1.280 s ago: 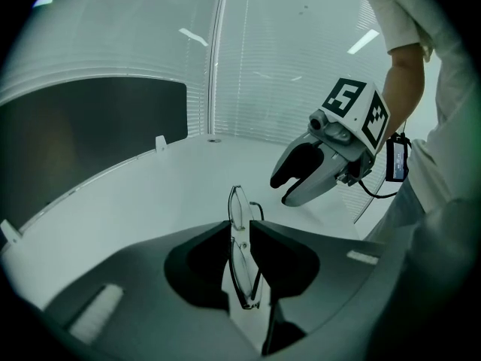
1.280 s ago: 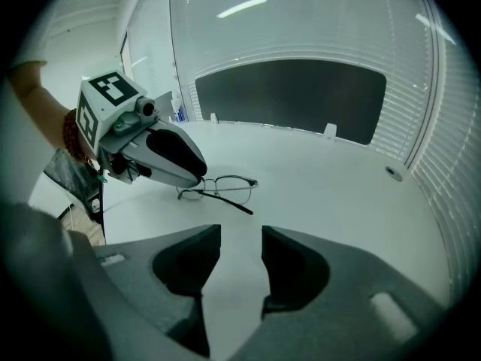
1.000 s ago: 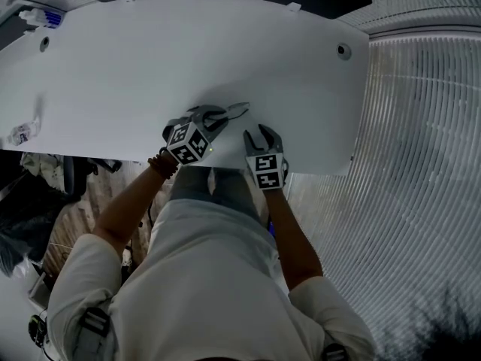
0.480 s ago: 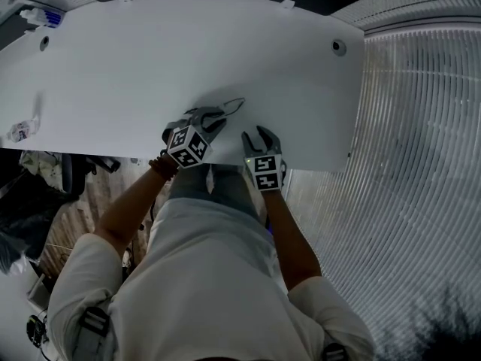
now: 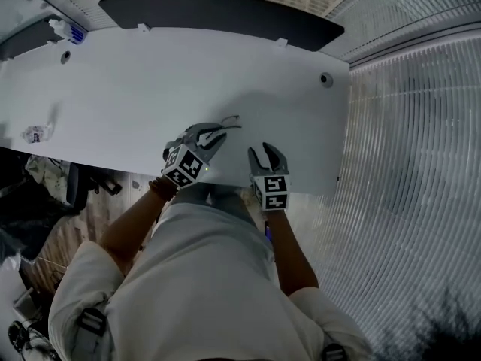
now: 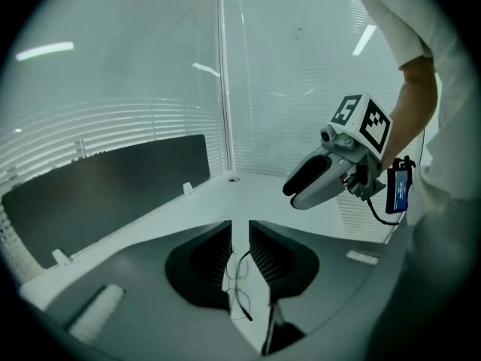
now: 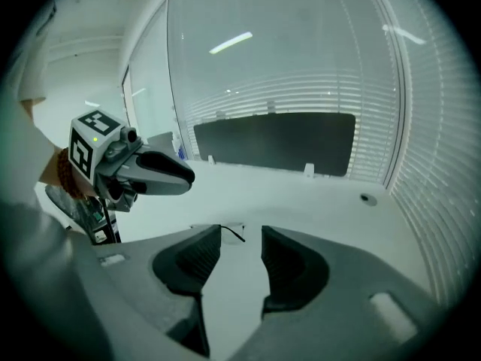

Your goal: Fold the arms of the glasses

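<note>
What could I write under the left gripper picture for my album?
Left gripper pinching thin wire glasses at the white table, open right gripper hovering beside it.

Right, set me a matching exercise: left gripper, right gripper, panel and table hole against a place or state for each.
1 left gripper
2 right gripper
3 panel
4 hole

A along the far edge of the table
B jaws apart, gripping nothing
C far right corner of the table
D closed on the glasses

Pairs: 1-D, 2-B, 3-A, 4-C.
</note>
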`<state>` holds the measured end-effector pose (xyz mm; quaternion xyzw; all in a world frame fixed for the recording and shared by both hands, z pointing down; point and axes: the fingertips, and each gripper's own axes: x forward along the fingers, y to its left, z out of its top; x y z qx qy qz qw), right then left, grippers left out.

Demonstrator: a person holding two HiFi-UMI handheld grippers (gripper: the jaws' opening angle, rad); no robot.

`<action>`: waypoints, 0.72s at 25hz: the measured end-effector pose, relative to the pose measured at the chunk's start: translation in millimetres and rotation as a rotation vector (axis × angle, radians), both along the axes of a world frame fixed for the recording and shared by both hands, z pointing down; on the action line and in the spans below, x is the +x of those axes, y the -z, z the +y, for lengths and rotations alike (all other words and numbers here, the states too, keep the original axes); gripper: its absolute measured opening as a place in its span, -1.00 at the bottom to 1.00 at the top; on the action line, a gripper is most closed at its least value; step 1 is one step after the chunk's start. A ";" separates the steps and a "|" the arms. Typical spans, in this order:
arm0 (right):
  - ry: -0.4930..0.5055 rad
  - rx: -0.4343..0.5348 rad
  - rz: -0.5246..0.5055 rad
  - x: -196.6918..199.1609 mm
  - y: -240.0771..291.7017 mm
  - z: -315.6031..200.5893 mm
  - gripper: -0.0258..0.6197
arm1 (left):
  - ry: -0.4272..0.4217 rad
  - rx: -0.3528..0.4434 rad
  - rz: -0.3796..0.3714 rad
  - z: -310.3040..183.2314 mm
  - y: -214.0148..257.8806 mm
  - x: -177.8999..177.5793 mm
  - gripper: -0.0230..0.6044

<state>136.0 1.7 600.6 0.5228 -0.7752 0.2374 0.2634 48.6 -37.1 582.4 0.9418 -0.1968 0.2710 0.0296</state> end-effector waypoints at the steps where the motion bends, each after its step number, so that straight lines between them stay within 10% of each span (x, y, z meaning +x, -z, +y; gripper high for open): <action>1: -0.003 0.025 -0.010 -0.8 16.7 -1.9 -0.40 | 0.015 0.005 0.026 0.7 16.0 -1.6 -0.68; 18: 0.127 0.479 -0.245 -74.8 266.7 -37.0 -0.44 | 0.221 0.166 0.480 -11.7 242.1 -33.5 -0.81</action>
